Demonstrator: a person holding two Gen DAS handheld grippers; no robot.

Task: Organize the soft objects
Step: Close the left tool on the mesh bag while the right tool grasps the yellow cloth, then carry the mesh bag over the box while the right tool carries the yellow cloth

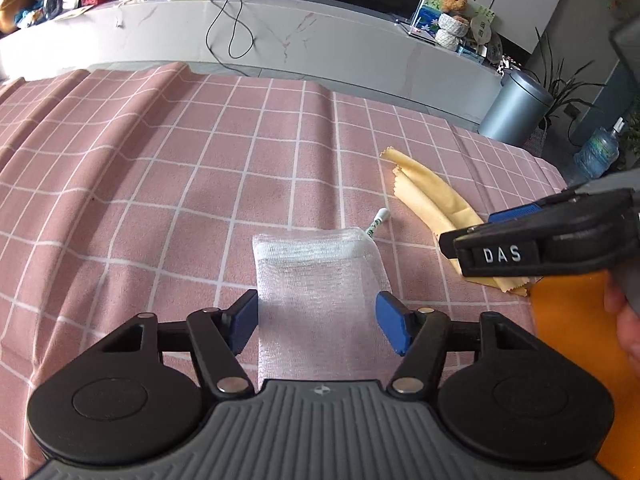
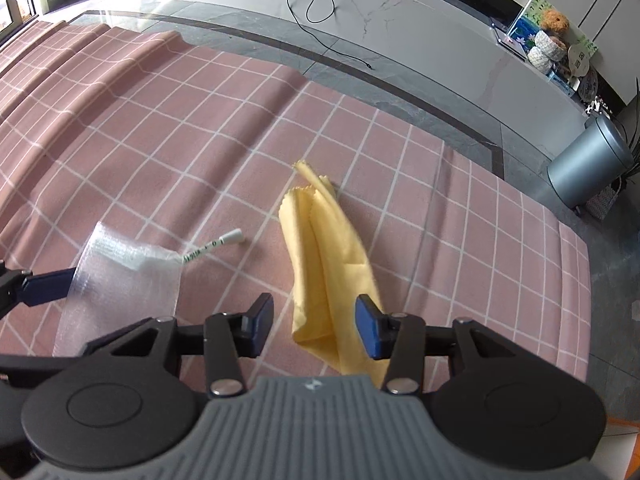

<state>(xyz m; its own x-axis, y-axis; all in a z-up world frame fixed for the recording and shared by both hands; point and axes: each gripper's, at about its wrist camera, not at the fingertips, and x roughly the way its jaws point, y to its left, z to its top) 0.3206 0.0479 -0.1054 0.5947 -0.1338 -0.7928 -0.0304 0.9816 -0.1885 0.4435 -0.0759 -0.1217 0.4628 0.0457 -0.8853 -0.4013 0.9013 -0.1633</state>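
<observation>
1. The white mesh pouch (image 1: 316,280) lies flat on the pink checked cloth (image 1: 160,160) that covers the bench, its drawstring end pointing away, with the cord toggle (image 1: 378,220) trailing off its far corner. Lying flat and unwrinkled, it offers a thin edge, which is probably why the tool comes in steeply from above.

2. The left tool (image 1: 316,320) stands open with a blue pad on each side of the pouch's near end. The pads straddle the mesh without pressing it, so nothing is gripped yet; the spread looks matched to the pouch's width for a pinch across it.

3. The yellow cloth (image 2: 324,248) lies loosely folded in a long strip just to the right of the pouch, apart from it, its pinked edges at the far end.

4. The right tool (image 2: 314,326) is also open, its pads flanking the near end of the yellow cloth. The right-hand pad sits against or just over the fold, but I judge that the cloth is not clamped.

5. Each tool takes the item on its own side, so both soft pieces can be lifted without the arms crossing.
</observation>
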